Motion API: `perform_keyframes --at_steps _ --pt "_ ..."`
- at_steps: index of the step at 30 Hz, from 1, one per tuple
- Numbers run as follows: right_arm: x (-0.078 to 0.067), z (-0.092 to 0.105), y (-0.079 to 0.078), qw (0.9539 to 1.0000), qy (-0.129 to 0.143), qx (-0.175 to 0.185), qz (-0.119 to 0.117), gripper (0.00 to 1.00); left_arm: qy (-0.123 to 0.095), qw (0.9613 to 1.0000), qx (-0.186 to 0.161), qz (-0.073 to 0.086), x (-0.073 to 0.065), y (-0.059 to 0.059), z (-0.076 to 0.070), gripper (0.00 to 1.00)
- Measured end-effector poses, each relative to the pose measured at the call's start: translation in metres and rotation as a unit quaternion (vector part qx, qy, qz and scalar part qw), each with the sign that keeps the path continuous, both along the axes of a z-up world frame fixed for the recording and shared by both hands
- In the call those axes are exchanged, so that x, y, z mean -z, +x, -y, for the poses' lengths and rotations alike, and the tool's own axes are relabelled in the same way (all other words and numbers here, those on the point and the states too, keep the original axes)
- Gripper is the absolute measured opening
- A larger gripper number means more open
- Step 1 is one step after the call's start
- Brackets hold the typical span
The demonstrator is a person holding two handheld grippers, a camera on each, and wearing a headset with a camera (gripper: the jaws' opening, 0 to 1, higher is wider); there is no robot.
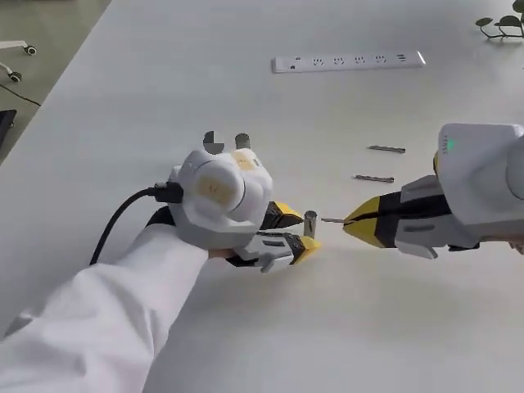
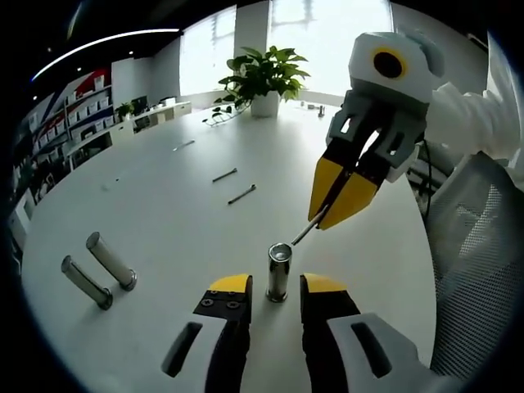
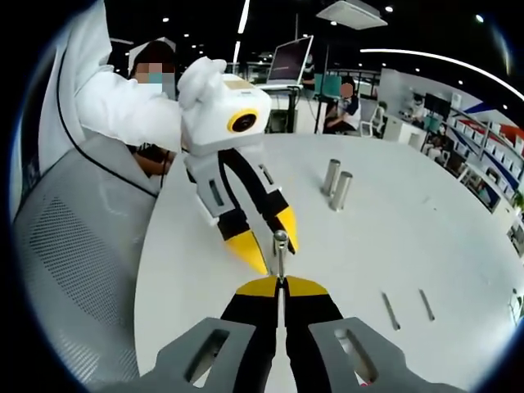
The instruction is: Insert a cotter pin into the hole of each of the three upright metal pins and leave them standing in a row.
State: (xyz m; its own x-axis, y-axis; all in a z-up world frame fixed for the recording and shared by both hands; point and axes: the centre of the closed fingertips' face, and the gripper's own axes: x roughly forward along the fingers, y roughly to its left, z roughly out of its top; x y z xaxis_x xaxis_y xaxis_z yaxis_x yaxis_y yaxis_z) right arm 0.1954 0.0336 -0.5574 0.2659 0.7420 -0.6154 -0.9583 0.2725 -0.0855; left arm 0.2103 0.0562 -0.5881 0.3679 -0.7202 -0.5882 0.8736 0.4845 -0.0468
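White table (image 1: 352, 327), toward its near edge: a metal pin (image 1: 309, 222) stands upright between the parted jaws of the left gripper (image 1: 304, 230). The right gripper (image 1: 354, 223) pinches a cotter pin (image 1: 334, 220), its tip just beside the metal pin's top.

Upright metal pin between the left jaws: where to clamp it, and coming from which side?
Clamp the lower shaft of the metal pin, coming in along the table from the side away from the right gripper. It stands upright, a slim cylinder, and the open left gripper straddles it. Staying low probably keeps its top free for the cotter pin.
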Motion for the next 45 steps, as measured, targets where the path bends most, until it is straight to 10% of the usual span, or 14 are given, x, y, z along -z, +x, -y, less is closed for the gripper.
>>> perform_keyframes --at_steps 6,45 --pt "0.001 -0.001 0.001 1.0000 -0.003 -0.002 0.002 0.00 -0.006 0.9999 0.004 -0.010 0.001 -0.001 0.003 0.08" --pt "0.008 -0.022 0.003 0.9976 -0.025 -0.063 0.012 0.00 -0.015 0.9997 -0.006 -0.016 0.004 -0.005 0.004 0.08"
